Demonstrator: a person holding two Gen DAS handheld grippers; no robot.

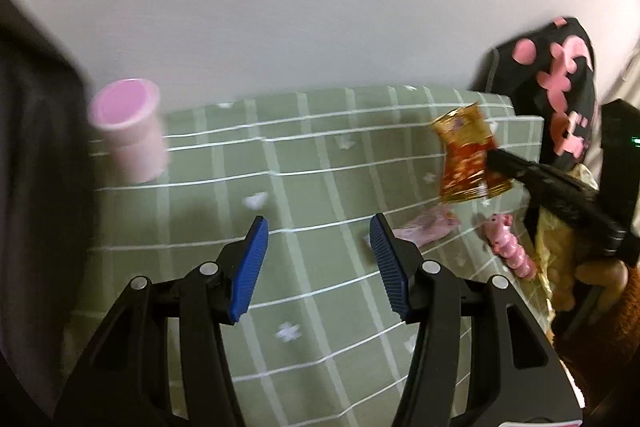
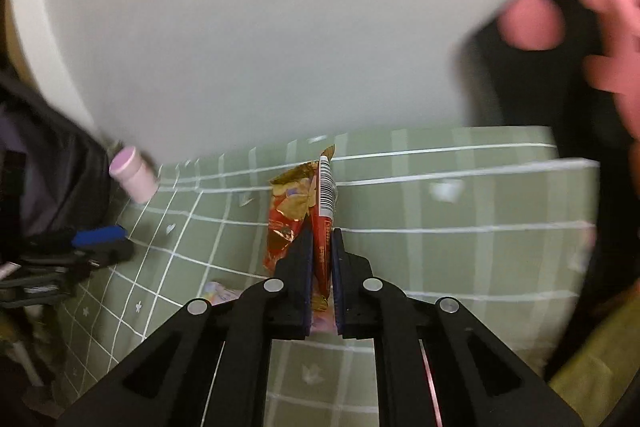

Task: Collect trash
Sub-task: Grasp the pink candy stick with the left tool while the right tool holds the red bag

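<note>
- The right gripper (image 2: 321, 247) clamps a red-and-gold snack wrapper (image 2: 298, 211), held clear above the green checked tablecloth (image 2: 460, 259).
- The left gripper (image 1: 318, 247) hangs over the same cloth, blue pads (image 1: 252, 259) spread apart with nothing between them.
- A pink cup (image 1: 130, 129) stands at the cloth's far left; pink wrappers (image 1: 430, 229) lie just beside the left gripper's right finger.
- A black bag with pink shapes (image 1: 560, 83) sits at the right edge.

The table (image 1: 320, 155) wears a sage-green cloth gridded with white lines and small white flowers. The snack wrapper (image 2: 298, 211) is red and gold with a white barcode. A pale pink cup (image 1: 128, 131); a black bag (image 1: 560, 87) with pink blobs.
</note>
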